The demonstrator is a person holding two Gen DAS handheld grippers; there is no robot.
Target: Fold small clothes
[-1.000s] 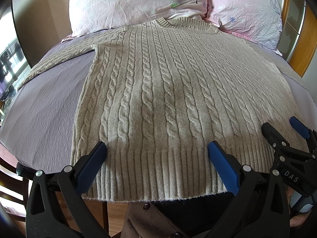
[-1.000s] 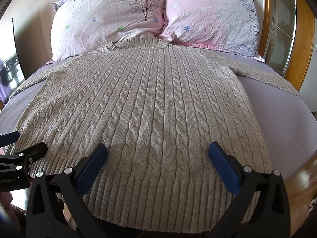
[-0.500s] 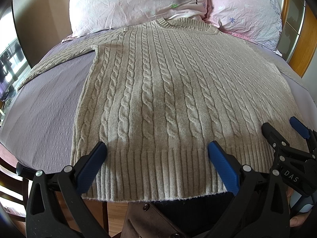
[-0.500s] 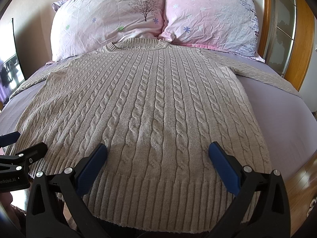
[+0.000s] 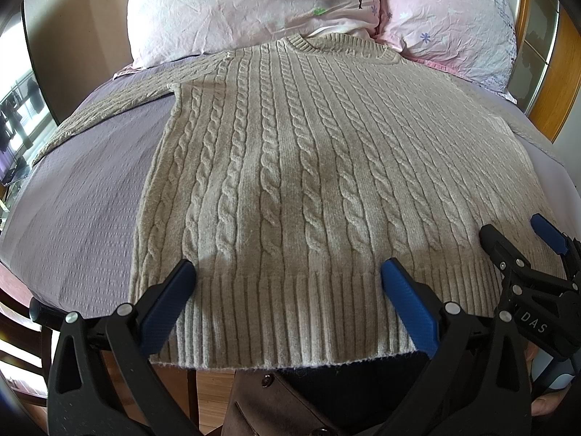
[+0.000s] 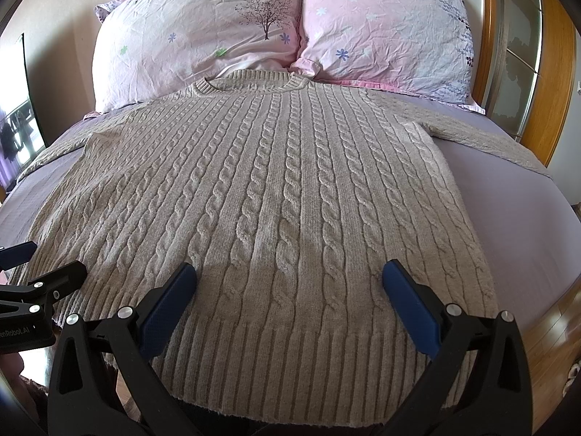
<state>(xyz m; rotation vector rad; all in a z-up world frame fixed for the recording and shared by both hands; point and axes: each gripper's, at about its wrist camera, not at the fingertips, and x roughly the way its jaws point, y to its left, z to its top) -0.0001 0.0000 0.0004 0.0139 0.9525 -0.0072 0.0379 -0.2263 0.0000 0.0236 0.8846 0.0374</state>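
A beige cable-knit sweater [image 5: 290, 167] lies flat and face up on a bed, collar toward the pillows, sleeves spread to both sides; it also shows in the right wrist view [image 6: 276, 196]. My left gripper [image 5: 288, 276] is open and empty, hovering over the left half of the ribbed hem. My right gripper [image 6: 288, 276] is open and empty over the right half of the hem. The right gripper also shows at the right edge of the left wrist view [image 5: 519, 239], and the left gripper shows at the left edge of the right wrist view [image 6: 32, 261].
The bed has a lilac sheet [image 5: 83, 203] [image 6: 508, 196]. Two pink floral pillows [image 6: 203, 36] [image 6: 385, 25] lean at the head. A wooden headboard frame [image 6: 555, 83] stands at the right. The hem hangs at the bed's near edge, over wooden floor [image 5: 214, 399].
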